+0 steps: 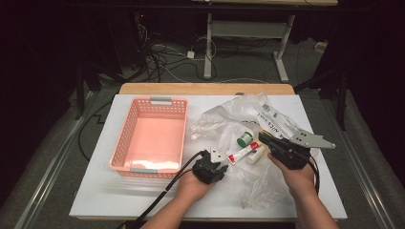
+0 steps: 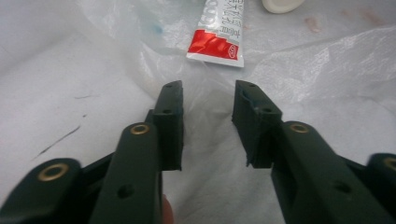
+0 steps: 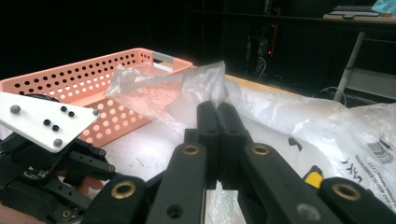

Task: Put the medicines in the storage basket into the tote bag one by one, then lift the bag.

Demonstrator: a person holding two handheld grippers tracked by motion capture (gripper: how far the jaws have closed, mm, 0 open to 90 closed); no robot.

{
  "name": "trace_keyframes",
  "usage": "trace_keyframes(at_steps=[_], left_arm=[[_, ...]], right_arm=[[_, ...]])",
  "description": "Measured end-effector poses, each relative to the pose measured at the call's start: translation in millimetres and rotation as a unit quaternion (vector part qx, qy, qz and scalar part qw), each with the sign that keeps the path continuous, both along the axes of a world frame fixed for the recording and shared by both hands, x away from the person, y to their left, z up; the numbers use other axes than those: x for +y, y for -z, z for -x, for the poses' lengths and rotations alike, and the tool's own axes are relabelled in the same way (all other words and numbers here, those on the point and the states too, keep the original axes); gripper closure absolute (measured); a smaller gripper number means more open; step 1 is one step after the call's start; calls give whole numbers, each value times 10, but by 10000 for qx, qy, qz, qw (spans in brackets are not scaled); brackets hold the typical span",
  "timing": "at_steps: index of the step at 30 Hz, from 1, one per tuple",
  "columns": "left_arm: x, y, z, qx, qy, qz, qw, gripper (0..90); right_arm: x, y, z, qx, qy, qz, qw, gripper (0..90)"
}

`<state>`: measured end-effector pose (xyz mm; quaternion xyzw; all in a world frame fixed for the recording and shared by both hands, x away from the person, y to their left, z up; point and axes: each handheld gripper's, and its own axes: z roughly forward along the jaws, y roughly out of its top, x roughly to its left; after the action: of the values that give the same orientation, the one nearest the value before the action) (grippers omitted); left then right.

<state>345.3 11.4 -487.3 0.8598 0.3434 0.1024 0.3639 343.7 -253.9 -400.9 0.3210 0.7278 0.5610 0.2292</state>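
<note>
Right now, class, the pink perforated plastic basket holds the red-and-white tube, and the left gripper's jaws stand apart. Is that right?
Not quite. The pink perforated plastic basket is empty; the red-and-white tube lies on the clear plastic bag beside it, as the high view shows. The left gripper does have its jaws apart.

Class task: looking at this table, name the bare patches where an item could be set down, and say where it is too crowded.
Free: inside the pink basket, which looks empty; the white tabletop left of and in front of it. Crowded: right of the basket, where crumpled plastic bags, a red and white tube, a green-capped bottle and both grippers sit.
</note>
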Motion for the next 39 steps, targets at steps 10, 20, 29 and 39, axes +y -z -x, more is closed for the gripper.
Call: trace_keyframes(at_steps=[10, 20, 29, 39], left_arm=[[21, 7, 2, 1, -32, 84, 10000, 886], [157, -22, 66, -304, -104, 721, 9969, 886], [180, -326, 202, -1042, 15, 1070, 9888, 886], [173, -878, 208, -1943, -46, 1289, 9724, 886]], right_arm=[[-4, 22, 10, 73, 4, -33, 10000, 900], [-33, 2, 14, -51, 53, -27, 10000, 900], [-62, -52, 21, -198, 218, -108, 9995, 900], [-7, -270, -4, -506, 374, -206, 9978, 900]])
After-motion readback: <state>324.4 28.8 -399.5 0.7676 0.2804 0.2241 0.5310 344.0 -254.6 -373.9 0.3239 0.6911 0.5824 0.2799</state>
